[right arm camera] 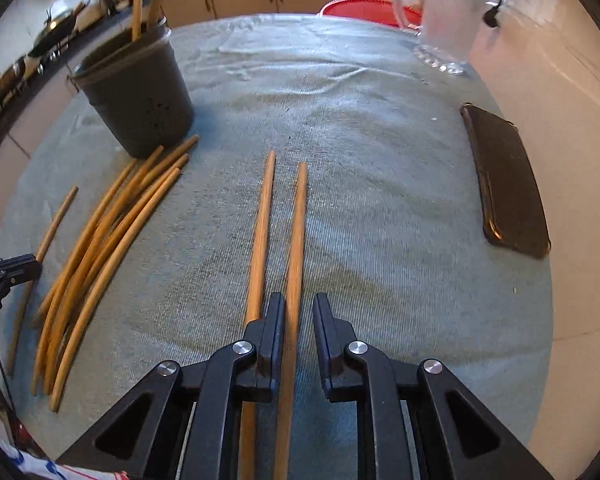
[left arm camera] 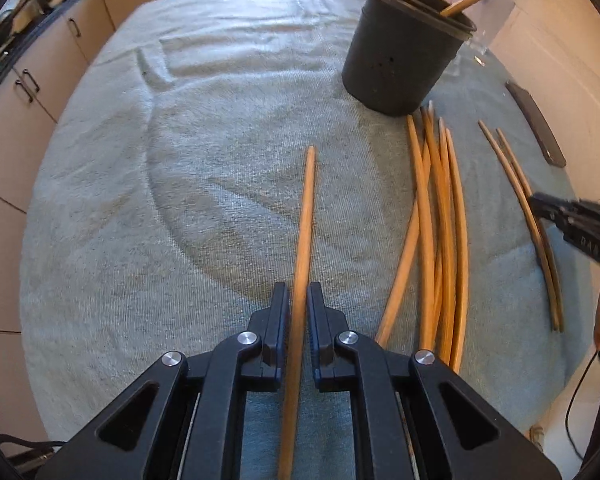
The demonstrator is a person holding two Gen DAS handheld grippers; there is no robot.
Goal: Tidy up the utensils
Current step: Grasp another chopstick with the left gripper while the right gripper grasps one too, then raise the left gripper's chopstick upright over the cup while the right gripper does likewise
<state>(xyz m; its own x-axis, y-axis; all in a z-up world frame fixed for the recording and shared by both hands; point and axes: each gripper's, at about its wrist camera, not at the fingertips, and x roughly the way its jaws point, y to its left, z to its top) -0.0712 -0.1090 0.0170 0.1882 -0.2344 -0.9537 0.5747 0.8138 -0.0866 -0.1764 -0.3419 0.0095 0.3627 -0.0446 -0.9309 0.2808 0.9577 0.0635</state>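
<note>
left wrist view: single chopstick (left arm camera: 300, 280) runs off the bottom edge. right wrist view: chopstick pair (right arm camera: 296, 280) near ends hidden under the fingers (right arm camera: 274, 336); glass jug (right arm camera: 444, 16) blurred, top cropped.

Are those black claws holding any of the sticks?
Left gripper fingers pinch one wooden chopstick near its thick end. Right gripper: open, one between, unclamped.
</note>
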